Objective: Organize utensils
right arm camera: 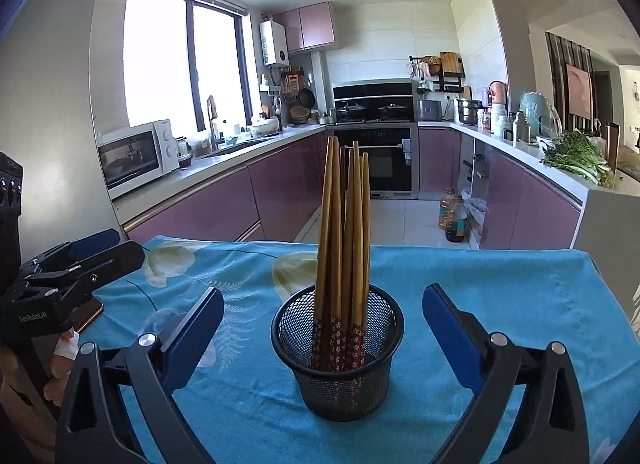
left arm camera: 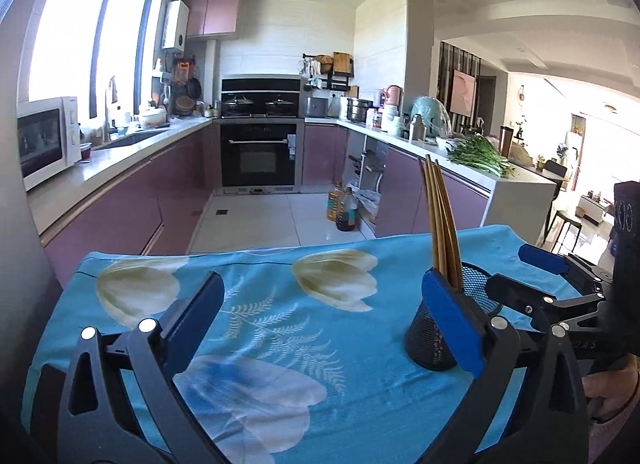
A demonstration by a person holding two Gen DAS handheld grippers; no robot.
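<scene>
Chopsticks, brown wooden with flowered red ends [right arm camera: 342,264], stood bundled inside black wire-mesh cup [right arm camera: 338,364] on blue floral tablecloth [right arm camera: 500,304]. Right gripper [right arm camera: 323,328] gaped empty, straddling cup; left gripper [left arm camera: 320,316] spread empty beside cup. Sorting likely finished; next, withdraw without tipping cup.

A blue cloth [right arm camera: 500,296] printed with pale tulips covers the table. Behind it, purple cabinets [right arm camera: 200,208] run around the kitchen. A white microwave [right arm camera: 138,156] sits on the left counter near the sink's tap [right arm camera: 211,120]. The black oven [right arm camera: 374,160] stands at the far wall with two lidded pans [right arm camera: 372,109] above. Leafy greens [right arm camera: 576,158] lie on the right counter, and oil bottles [right arm camera: 454,216] stand on the floor.
</scene>
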